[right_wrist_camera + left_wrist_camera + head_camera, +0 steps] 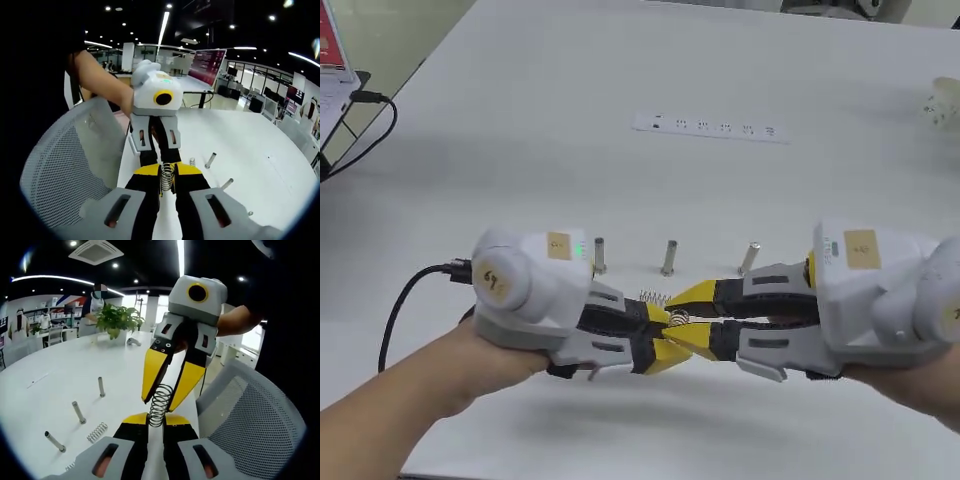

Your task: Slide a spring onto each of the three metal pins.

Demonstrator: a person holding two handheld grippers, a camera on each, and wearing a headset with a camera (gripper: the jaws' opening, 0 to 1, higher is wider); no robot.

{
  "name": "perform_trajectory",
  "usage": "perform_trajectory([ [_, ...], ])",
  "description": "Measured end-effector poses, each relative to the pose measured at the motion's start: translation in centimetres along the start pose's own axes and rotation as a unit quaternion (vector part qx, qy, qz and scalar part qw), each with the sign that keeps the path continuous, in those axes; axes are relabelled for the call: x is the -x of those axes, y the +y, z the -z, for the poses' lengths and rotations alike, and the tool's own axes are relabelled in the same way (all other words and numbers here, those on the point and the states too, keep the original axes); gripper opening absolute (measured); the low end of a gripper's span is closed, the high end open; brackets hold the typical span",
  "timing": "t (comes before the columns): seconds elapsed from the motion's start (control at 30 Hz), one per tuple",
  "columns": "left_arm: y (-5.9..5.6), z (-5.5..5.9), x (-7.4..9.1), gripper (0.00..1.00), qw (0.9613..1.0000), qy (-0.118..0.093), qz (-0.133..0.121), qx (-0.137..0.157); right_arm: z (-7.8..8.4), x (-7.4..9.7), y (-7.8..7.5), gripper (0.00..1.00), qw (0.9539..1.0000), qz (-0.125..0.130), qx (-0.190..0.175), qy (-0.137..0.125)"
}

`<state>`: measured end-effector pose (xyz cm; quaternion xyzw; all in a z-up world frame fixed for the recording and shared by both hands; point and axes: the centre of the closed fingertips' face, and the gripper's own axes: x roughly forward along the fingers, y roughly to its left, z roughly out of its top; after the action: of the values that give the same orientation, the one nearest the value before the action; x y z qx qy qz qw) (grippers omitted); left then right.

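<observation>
The left gripper (156, 421) and the right gripper (167, 172) meet tip to tip above the near edge of the white counter (620, 180), each held in a hand, with a spring (677, 318) between them. In the left gripper view its own yellow-tipped jaws stand close together, pinching the near end of the spring, while the right gripper reaches in from the far side with its jaws in a narrow V, their tips against either side of the coil. In the right gripper view the spring stands upright between that gripper's yellow tips, which press on both of its sides, so both grippers appear clamped on it. A second spring (653, 297) lies on the counter just beyond the tips, apart from them. Farther back three pins stand upright in a row from left to right: the left pin (600, 255), the middle pin (669, 257) and the right pin (750, 258), all bare. A power strip (712, 127) lies at the far side of the counter, and a black cable (395, 310) runs from the back of the left gripper toward the left. A mesh chair back (250, 410) shows beside the counter in both gripper views.
</observation>
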<state>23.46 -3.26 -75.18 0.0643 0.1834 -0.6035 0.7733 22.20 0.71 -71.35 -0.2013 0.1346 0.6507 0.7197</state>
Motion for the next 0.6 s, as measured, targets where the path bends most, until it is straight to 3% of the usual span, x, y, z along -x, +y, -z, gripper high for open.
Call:
perform_trajectory([
  [0.43,0.08,0.16,0.25,0.04,0.9997,0.000,-0.008,0.022,0.06,0.04,-0.06,0.08,1.0000,0.005,-0.005,0.001],
  [0.6,0.66,0.42,0.57,0.12,0.9994,0.002,-0.026,0.025,-0.04,0.27,-0.40,0.08,0.9999,0.013,-0.010,-0.002],
])
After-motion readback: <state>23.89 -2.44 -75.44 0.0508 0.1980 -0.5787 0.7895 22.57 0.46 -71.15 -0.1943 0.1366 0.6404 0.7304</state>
